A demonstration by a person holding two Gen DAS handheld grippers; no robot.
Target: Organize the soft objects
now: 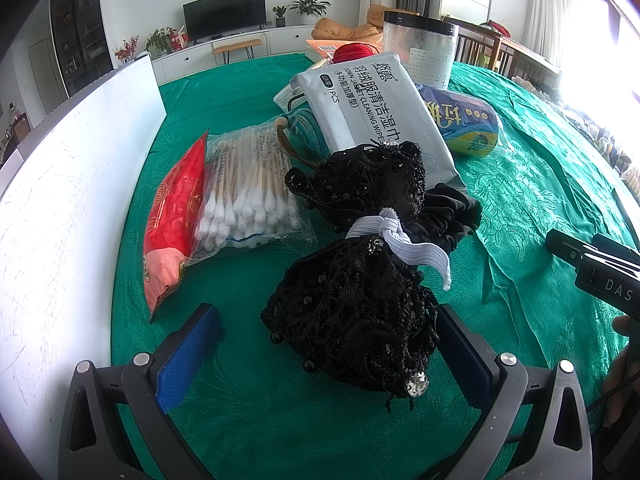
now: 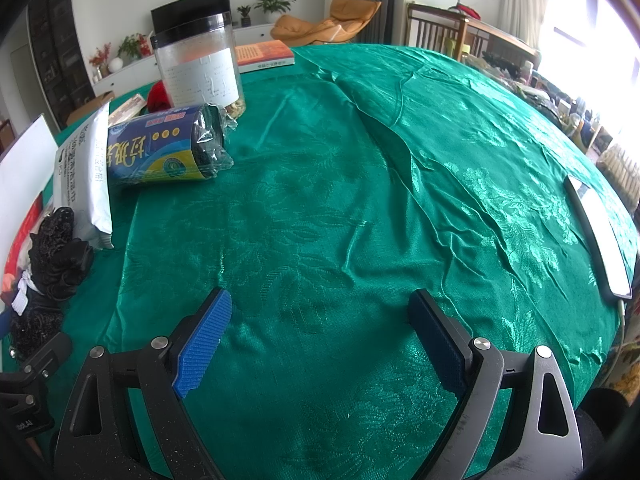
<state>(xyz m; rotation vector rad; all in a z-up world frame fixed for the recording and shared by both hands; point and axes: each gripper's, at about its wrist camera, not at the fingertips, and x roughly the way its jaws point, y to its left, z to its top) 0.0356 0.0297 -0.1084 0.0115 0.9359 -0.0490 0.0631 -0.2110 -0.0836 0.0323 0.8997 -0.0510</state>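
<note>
A black lace bundle (image 1: 356, 280) tied with a white elastic band (image 1: 394, 240) lies on the green tablecloth, with a black scrunchie (image 1: 448, 212) behind it. My left gripper (image 1: 328, 344) is open, its blue pads on either side of the bundle's near end, the right pad touching or close to it. Beside it lie a bag of cotton swabs (image 1: 248, 196), a red packet (image 1: 172, 220), a white wipes pack (image 1: 368, 112) and a blue roll of bags (image 1: 464, 120). My right gripper (image 2: 320, 336) is open and empty over bare cloth; the lace bundle shows at its far left (image 2: 48, 248).
A white board (image 1: 80, 168) stands along the left. A clear jar with a black lid (image 2: 200, 64), a red yarn ball (image 1: 352, 51) and an orange book (image 2: 264, 54) stand at the back. A phone (image 2: 600, 232) lies at the right edge.
</note>
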